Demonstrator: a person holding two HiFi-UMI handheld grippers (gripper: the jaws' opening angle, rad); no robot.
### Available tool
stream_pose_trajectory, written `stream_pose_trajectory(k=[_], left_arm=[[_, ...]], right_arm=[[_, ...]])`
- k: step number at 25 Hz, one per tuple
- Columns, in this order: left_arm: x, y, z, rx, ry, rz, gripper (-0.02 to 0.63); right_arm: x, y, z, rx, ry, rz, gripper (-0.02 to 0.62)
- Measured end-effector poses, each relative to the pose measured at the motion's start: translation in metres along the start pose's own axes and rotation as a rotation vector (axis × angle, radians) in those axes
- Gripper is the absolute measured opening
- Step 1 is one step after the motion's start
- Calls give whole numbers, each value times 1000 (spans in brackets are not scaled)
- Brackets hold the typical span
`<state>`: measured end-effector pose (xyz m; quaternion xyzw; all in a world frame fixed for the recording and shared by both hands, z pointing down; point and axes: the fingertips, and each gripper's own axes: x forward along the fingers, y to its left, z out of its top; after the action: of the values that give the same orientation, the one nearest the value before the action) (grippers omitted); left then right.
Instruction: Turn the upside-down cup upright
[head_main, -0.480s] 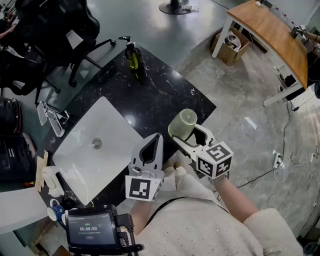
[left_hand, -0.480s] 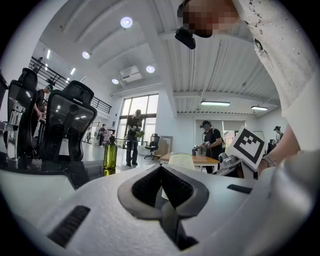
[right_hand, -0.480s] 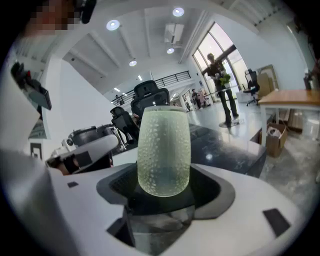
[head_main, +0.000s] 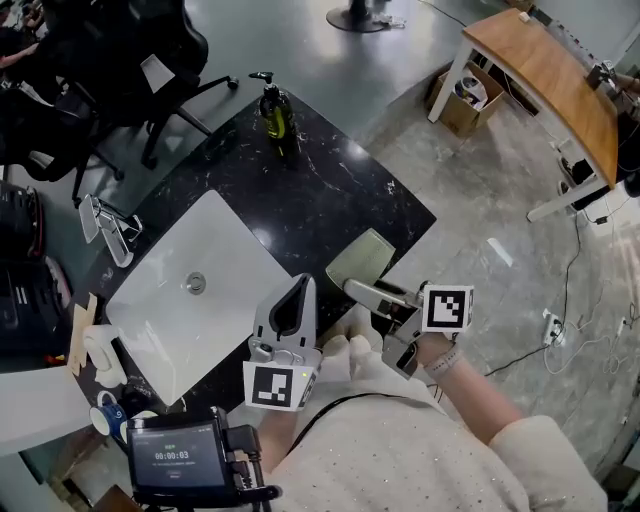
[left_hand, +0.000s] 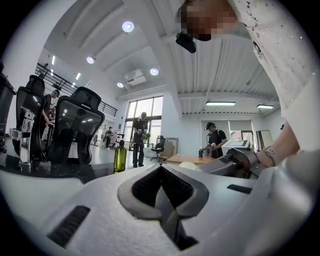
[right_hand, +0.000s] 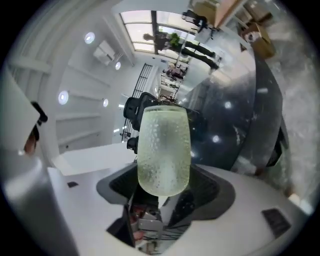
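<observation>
Pale-green cup (right_hand: 163, 150) — pinched sideways in right gripper (head_main: 372, 290) jaws; roll the wrist until its mouth faces up, then set it on the tabletop (head_main: 300, 200). Left gripper (head_main: 296, 295) — jaws pressed together, empty.

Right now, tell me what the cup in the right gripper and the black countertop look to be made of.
The cup: pale green and translucent, with a finely pebbled, frosted surface; glass or plastic, the look leaves it open. The countertop: black with thin white veins and a glossy sheen that mirrors lights; likely polished marble or a stone-look slab.
</observation>
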<state>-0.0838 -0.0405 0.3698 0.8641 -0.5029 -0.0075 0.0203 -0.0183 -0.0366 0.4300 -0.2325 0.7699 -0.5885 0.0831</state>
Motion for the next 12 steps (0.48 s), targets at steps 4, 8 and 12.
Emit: stream_pose_trajectory(k=[4, 8, 12], left_arm=[[-5, 10, 6, -4, 2, 41, 6], [-6, 13, 17, 11, -15, 63, 6], [-7, 12, 19, 28, -8, 71, 6]], right_arm=[[2, 9, -8, 281, 13, 145, 322], [6, 23, -14, 563, 14, 313, 322], [7, 27, -12, 811, -18, 449, 322]])
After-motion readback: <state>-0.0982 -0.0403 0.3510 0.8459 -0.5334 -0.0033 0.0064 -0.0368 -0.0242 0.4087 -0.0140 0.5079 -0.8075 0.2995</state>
